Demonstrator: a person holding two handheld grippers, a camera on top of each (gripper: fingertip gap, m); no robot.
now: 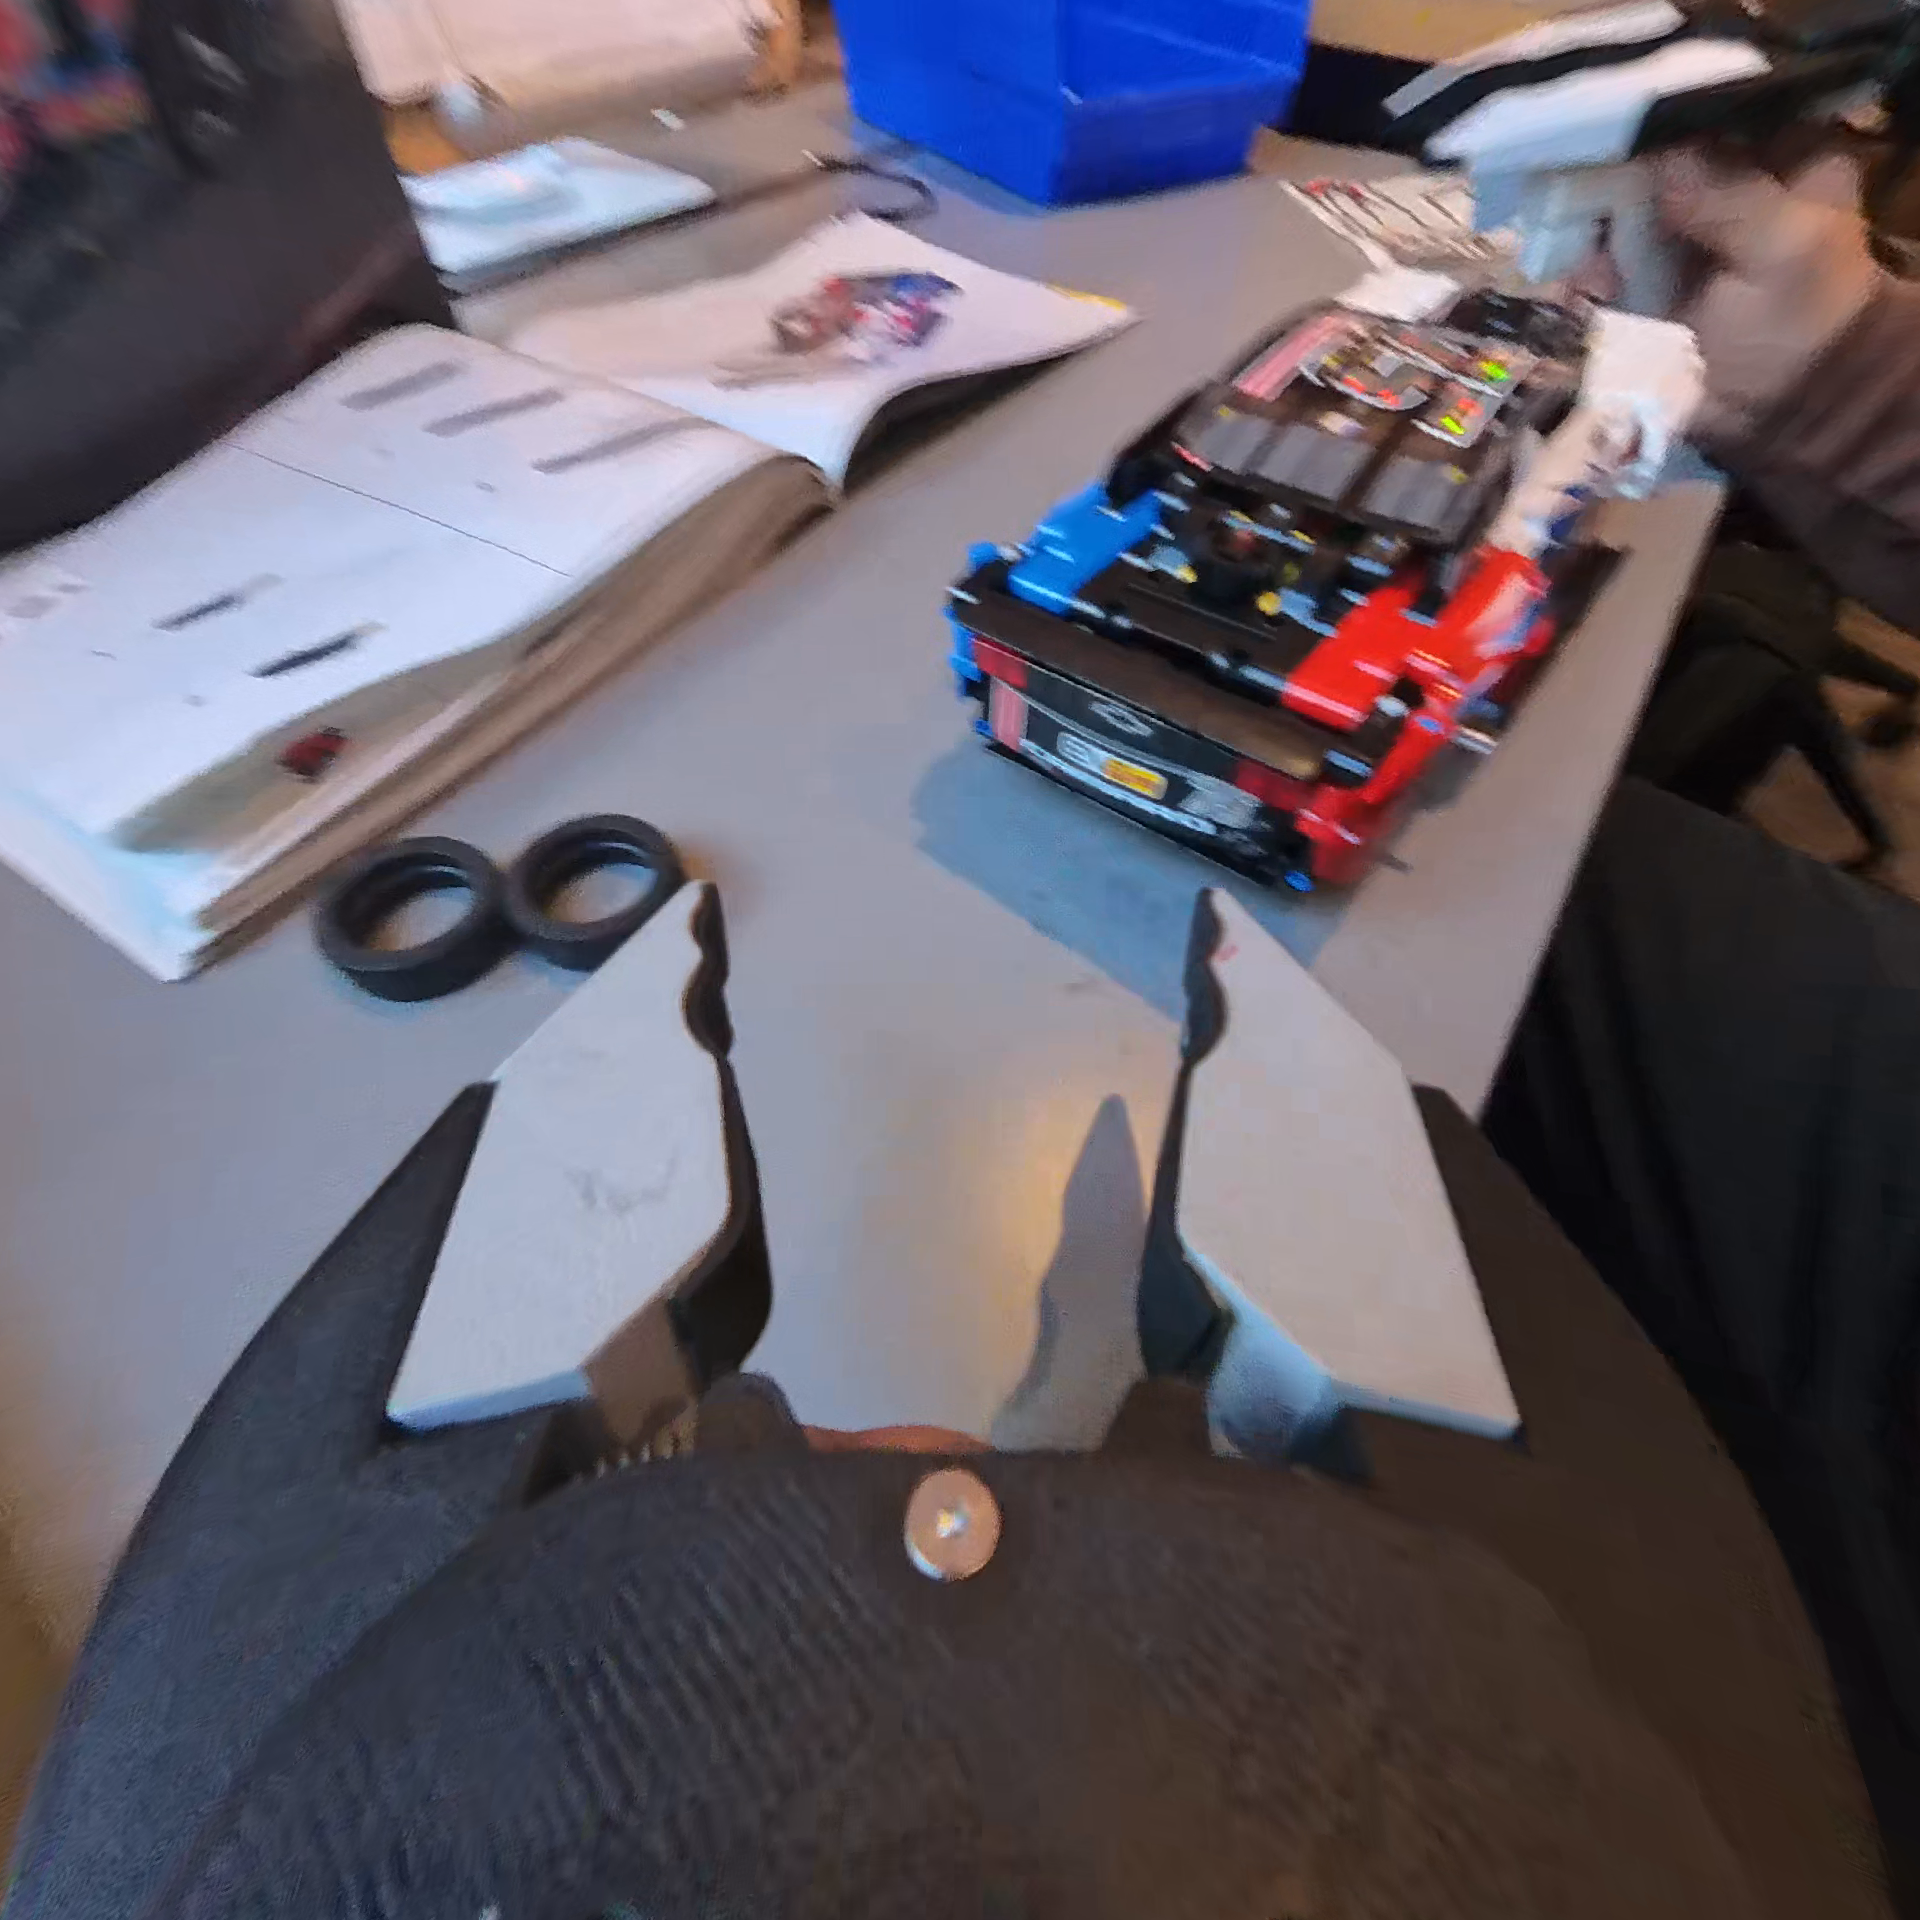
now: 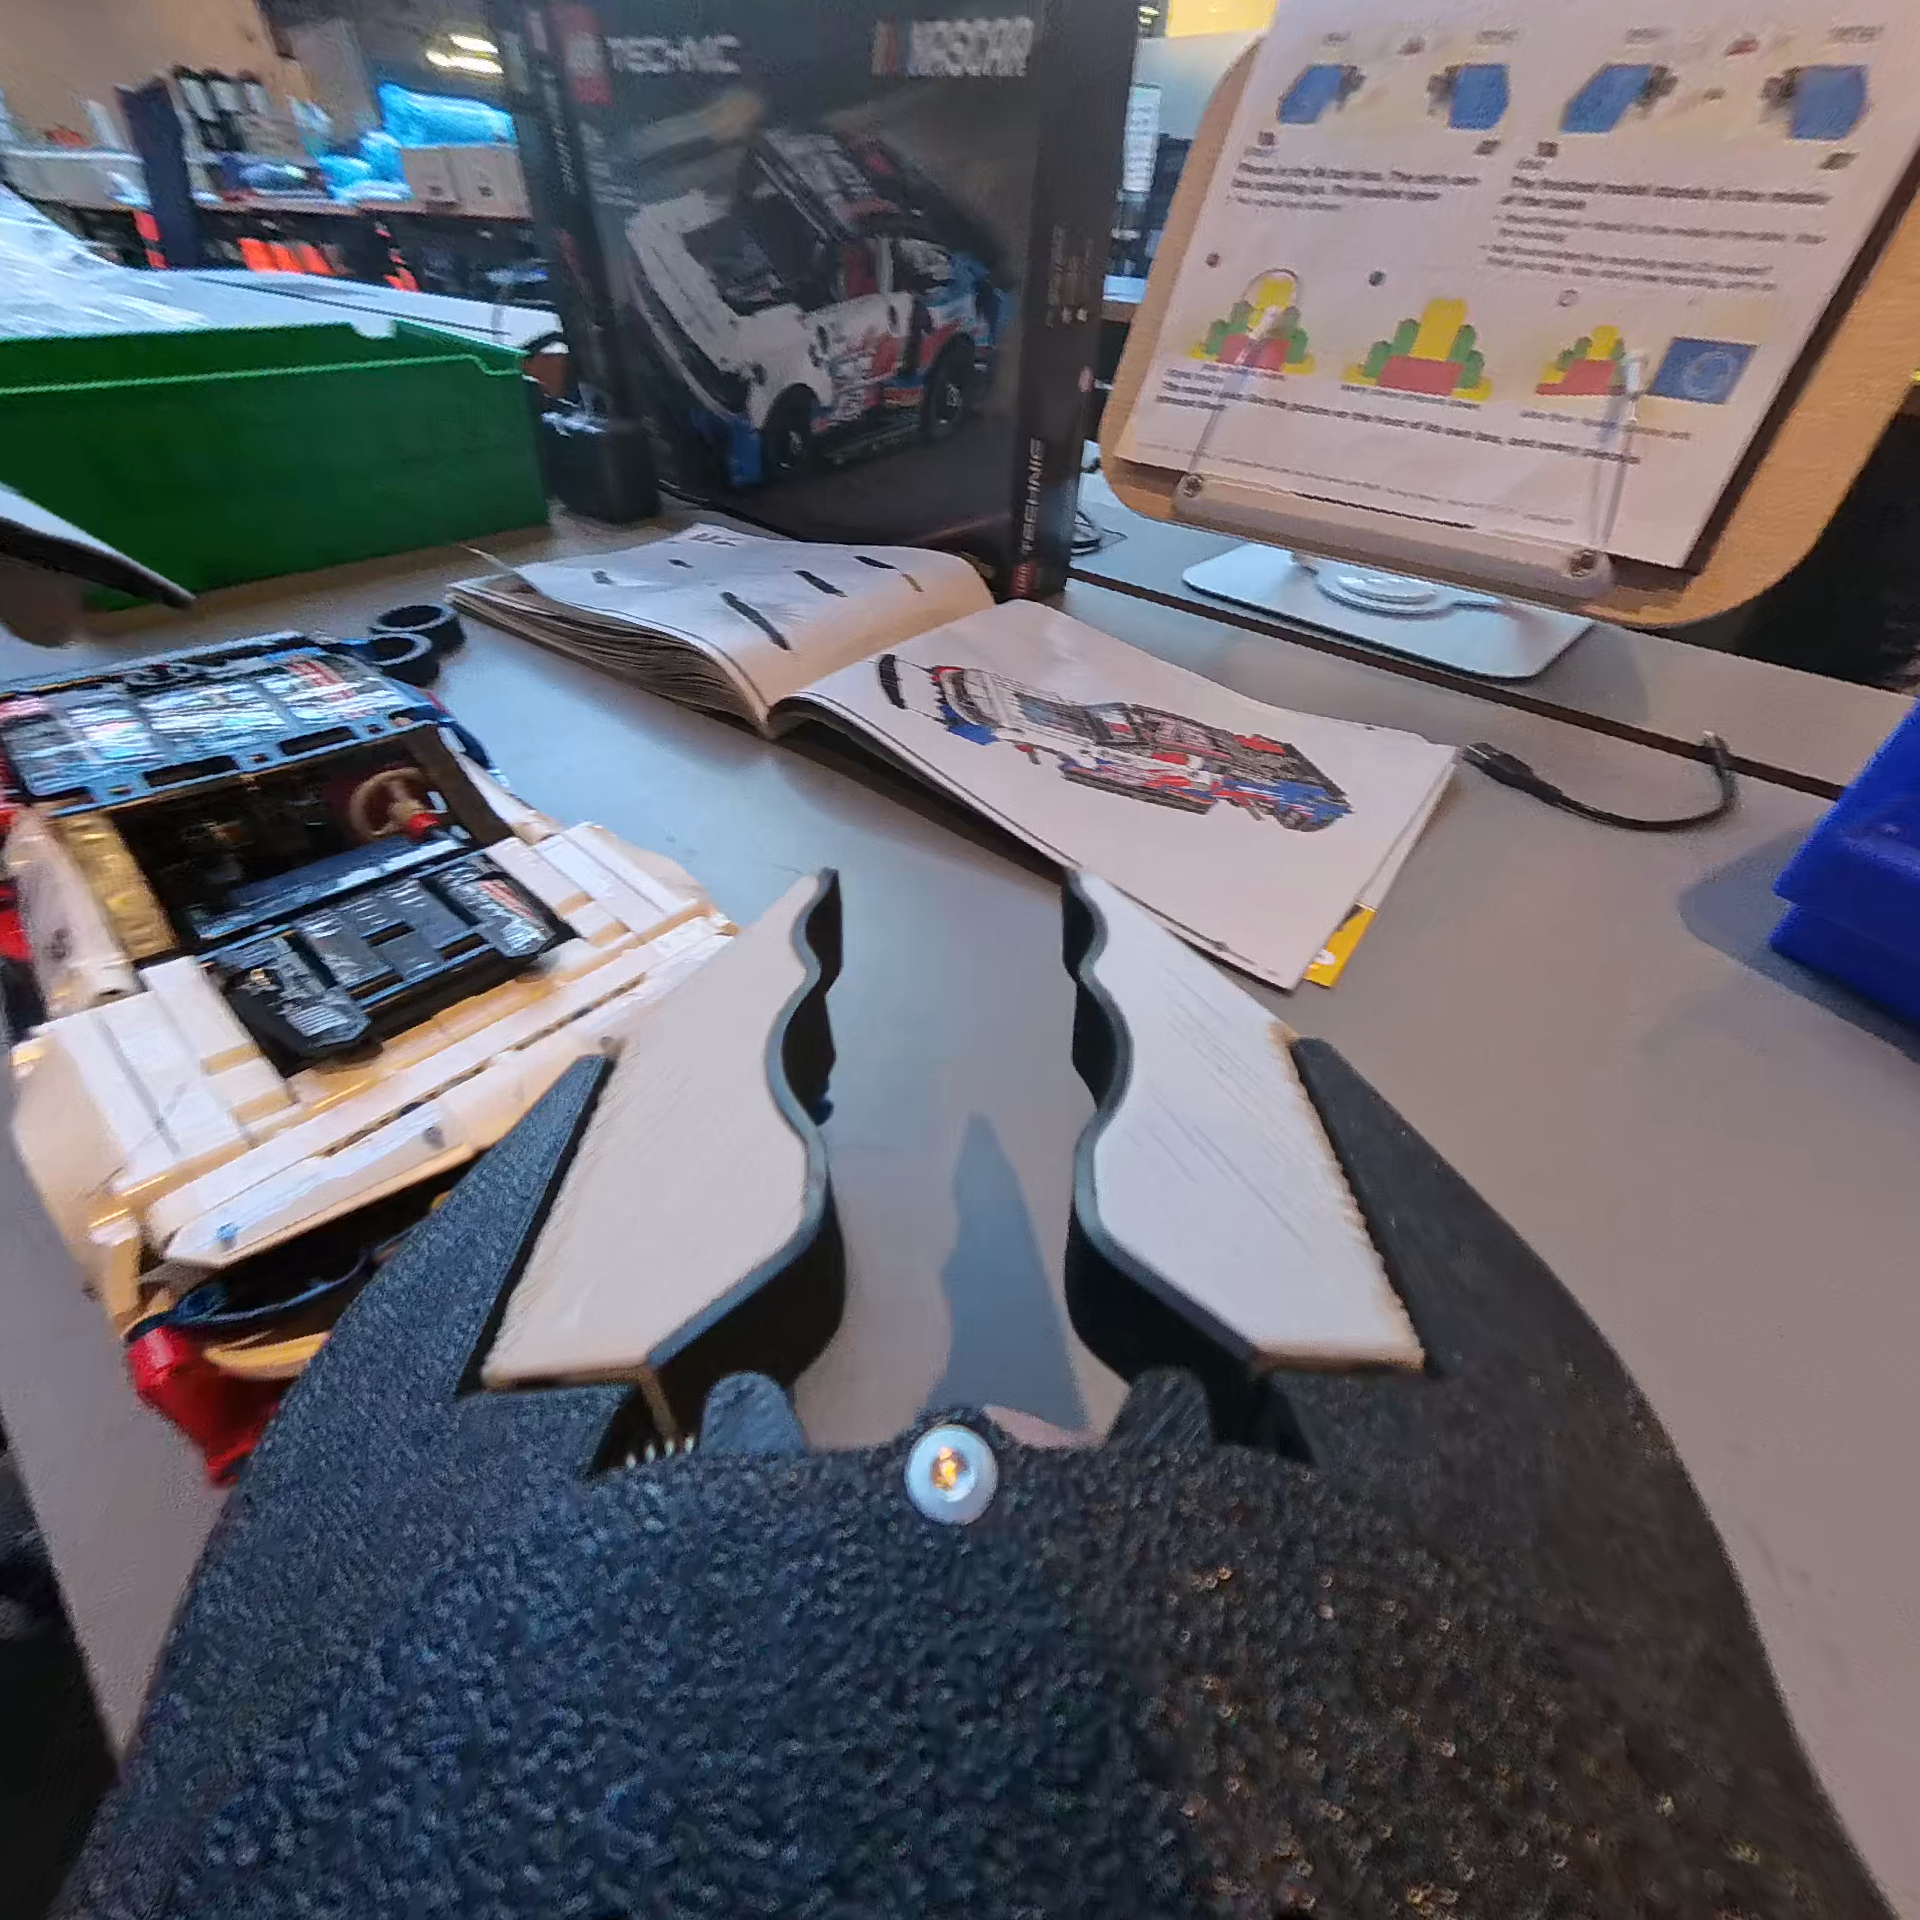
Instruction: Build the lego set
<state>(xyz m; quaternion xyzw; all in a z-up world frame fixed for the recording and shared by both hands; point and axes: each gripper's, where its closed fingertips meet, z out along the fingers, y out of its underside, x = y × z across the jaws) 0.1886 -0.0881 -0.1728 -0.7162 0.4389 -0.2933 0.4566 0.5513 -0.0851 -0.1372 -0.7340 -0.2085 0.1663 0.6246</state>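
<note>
I see the lego car [image 1: 1278, 613] on the grey table [image 1: 831, 675], w/ a black roof and black panels, a blue corner at rear left and a red corner at rear right, white body parts toward the far end; no wheels are mounted as far as I can tell. In the right wrist view the same car [image 2: 291, 935] shows its white front and black stickered hood panels, w/ the cabin open and a small steering wheel inside. My left gripper [image 1: 951, 935] is spread apart, nothing betw. the fingers, it hangs over bare table; the car is far-right of it, near but not touching. Two black tyres [image 1: 499, 904] lie flat, touching each other, just left of the left fingertip. My right gripper [image 2: 951, 914] is also spread and empty; the car lies to its left, close beside the left finger, and I cannot tell if they touch. The open instruction book [image 2: 935, 717] lies far from this gripper, a bit to the right. Behind the book stands the set box [image 2: 831, 260], a green bin [image 2: 260, 447] is far left, and a sheet on a stand [image 2: 1507, 270] is far right. A blue bin [image 1: 1070, 94] is at the far side in the left view.
</note>
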